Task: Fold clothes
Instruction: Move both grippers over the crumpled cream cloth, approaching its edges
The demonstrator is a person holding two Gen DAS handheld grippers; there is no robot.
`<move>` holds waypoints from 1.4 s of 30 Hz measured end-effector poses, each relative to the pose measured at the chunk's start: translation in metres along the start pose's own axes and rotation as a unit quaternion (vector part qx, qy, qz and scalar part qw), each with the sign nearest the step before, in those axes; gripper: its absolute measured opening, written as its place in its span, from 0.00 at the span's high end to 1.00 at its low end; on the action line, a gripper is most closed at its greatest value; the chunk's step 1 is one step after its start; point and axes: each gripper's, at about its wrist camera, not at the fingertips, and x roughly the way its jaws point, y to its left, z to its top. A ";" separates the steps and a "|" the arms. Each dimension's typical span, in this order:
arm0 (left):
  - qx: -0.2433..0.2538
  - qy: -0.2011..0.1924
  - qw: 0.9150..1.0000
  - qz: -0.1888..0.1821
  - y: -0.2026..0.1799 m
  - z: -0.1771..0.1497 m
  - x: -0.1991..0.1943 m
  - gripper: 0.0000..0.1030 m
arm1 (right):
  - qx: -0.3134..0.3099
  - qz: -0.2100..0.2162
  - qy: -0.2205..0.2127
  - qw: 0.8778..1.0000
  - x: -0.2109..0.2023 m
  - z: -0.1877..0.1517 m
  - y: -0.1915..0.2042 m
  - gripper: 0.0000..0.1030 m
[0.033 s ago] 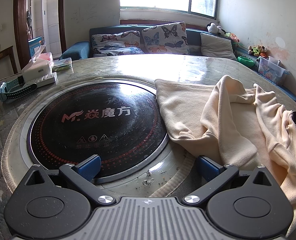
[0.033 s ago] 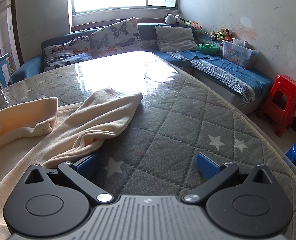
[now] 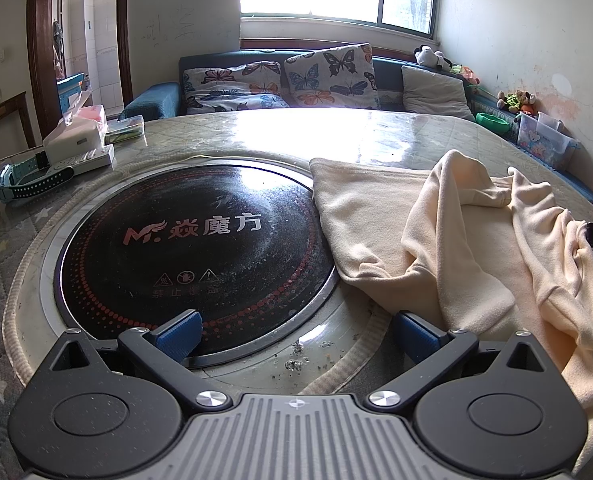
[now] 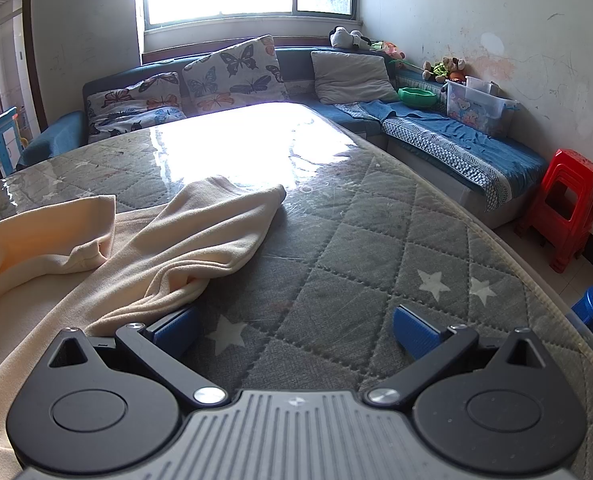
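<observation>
On the table [image 4: 376, 240] a cream garment [image 3: 456, 240] lies crumpled beside the cooktop [image 3: 192, 248]; left gripper [image 3: 296, 330] and right gripper [image 4: 296, 330] — both spread wide — hold nothing.

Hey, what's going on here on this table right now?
A person holding two grippers is set to fold a cream garment lying crumpled on the quilted table, partly over a round black cooktop. The left gripper and right gripper are both open, holding nothing; folding hasn't started.

A cream fleece garment [image 3: 436, 240] lies rumpled and unfolded on the table, one sleeve [image 4: 224, 220] stretched outward.
</observation>
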 end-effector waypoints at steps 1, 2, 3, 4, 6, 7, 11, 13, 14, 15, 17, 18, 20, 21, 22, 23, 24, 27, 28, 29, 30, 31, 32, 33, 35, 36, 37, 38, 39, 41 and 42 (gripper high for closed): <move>0.000 0.000 1.000 0.000 -0.001 0.000 0.000 0.00 | -0.001 0.001 0.000 1.000 -0.003 -0.001 -0.001 0.00; -0.001 0.001 1.000 0.001 -0.001 0.000 -0.001 0.00 | -0.003 0.003 0.000 1.000 -0.006 -0.003 -0.001 0.00; -0.001 0.001 1.000 0.001 -0.002 -0.001 -0.001 0.00 | -0.004 0.004 0.000 1.000 -0.009 -0.004 -0.002 0.00; -0.002 0.002 1.000 0.001 -0.002 -0.001 -0.001 0.00 | -0.005 0.006 0.000 1.000 -0.013 -0.006 -0.003 0.00; -0.003 0.002 1.000 0.002 -0.003 -0.001 -0.002 0.00 | -0.008 0.009 0.000 1.000 -0.019 -0.009 -0.004 0.00; -0.003 0.003 1.000 0.003 -0.004 -0.001 -0.002 0.00 | -0.009 0.010 0.000 1.000 -0.022 -0.010 -0.005 0.00; -0.001 0.006 1.000 0.008 -0.011 -0.005 -0.008 0.00 | -0.014 0.016 0.001 1.000 -0.035 -0.016 -0.007 0.00; -0.001 0.008 1.000 0.009 -0.014 -0.007 -0.012 0.00 | -0.017 0.019 0.001 1.000 -0.041 -0.019 -0.009 0.00; -0.002 0.009 1.000 0.010 -0.015 -0.009 -0.014 0.00 | -0.018 0.021 0.001 1.000 -0.044 -0.020 -0.009 0.00; -0.002 0.010 1.000 0.011 -0.017 -0.010 -0.016 0.00 | -0.019 0.022 0.001 1.000 -0.047 -0.022 -0.010 0.00; -0.003 0.011 1.000 0.010 -0.019 -0.011 -0.020 0.00 | -0.014 0.028 -0.004 1.000 -0.058 -0.025 -0.013 0.00; -0.005 0.011 1.000 0.008 -0.020 -0.011 -0.021 0.00 | -0.012 0.030 -0.006 0.999 -0.061 -0.026 -0.013 0.00; -0.004 0.009 1.000 0.005 -0.024 -0.011 -0.027 0.00 | -0.010 0.035 -0.009 0.999 -0.071 -0.031 -0.015 0.00; -0.003 0.006 1.000 0.005 -0.026 -0.012 -0.030 0.00 | -0.012 0.036 -0.011 0.999 -0.076 -0.033 -0.014 0.00; -0.002 0.004 1.000 0.006 -0.028 -0.012 -0.033 0.00 | -0.014 0.038 -0.013 0.999 -0.081 -0.035 -0.014 0.00; 0.000 0.003 1.000 0.008 -0.029 -0.012 -0.035 0.00 | -0.015 0.038 -0.015 0.999 -0.084 -0.036 -0.014 0.00; 0.002 0.002 1.000 0.010 -0.031 -0.013 -0.038 0.00 | -0.020 0.040 -0.018 0.999 -0.089 -0.039 -0.012 0.00; 0.016 -0.002 1.000 0.014 -0.038 -0.015 -0.046 0.00 | -0.039 0.050 -0.029 0.998 -0.103 -0.046 -0.006 0.00; 0.019 -0.004 1.000 0.015 -0.040 -0.016 -0.049 0.00 | -0.045 0.054 -0.031 0.997 -0.108 -0.049 -0.004 0.00; 0.021 -0.005 1.000 0.015 -0.042 -0.017 -0.052 0.00 | -0.051 0.059 -0.033 0.996 -0.112 -0.051 -0.003 0.00; 0.022 -0.004 1.000 0.014 -0.043 -0.018 -0.054 0.00 | -0.056 0.063 -0.034 0.996 -0.116 -0.053 -0.001 0.00; 0.022 -0.003 1.000 0.013 -0.044 -0.019 -0.055 0.00 | -0.060 0.068 -0.035 0.995 -0.120 -0.056 0.001 0.00; 0.022 -0.004 1.000 0.013 -0.045 -0.020 -0.058 0.00 | -0.062 0.075 -0.035 0.995 -0.123 -0.058 0.003 0.00; 0.023 -0.006 1.000 0.013 -0.046 -0.022 -0.060 0.00 | -0.064 0.082 -0.034 0.994 -0.126 -0.060 0.004 0.00; 0.025 -0.005 1.000 0.016 -0.048 -0.024 -0.064 0.00 | -0.067 0.092 -0.033 0.993 -0.131 -0.063 0.007 0.00; 0.027 -0.006 0.999 0.015 -0.048 -0.025 -0.066 0.00 | -0.068 0.095 -0.032 0.993 -0.133 -0.065 0.009 0.00; 0.029 -0.007 0.999 0.015 -0.049 -0.027 -0.069 0.00 | -0.069 0.098 -0.032 0.992 -0.135 -0.066 0.010 0.00; 0.030 -0.008 0.999 0.014 -0.049 -0.028 -0.071 0.00 | -0.070 0.100 -0.033 0.992 -0.137 -0.068 0.011 0.00; 0.031 -0.010 0.999 0.014 -0.050 -0.029 -0.074 0.00 | -0.072 0.103 -0.033 0.992 -0.139 -0.069 0.012 0.00; 0.034 -0.011 0.999 0.011 -0.050 -0.032 -0.079 0.00 | -0.073 0.106 -0.034 0.991 -0.144 -0.072 0.013 0.00; 0.034 -0.012 0.999 0.010 -0.050 -0.033 -0.080 0.00 | -0.072 0.108 -0.033 0.991 -0.146 -0.072 0.013 0.00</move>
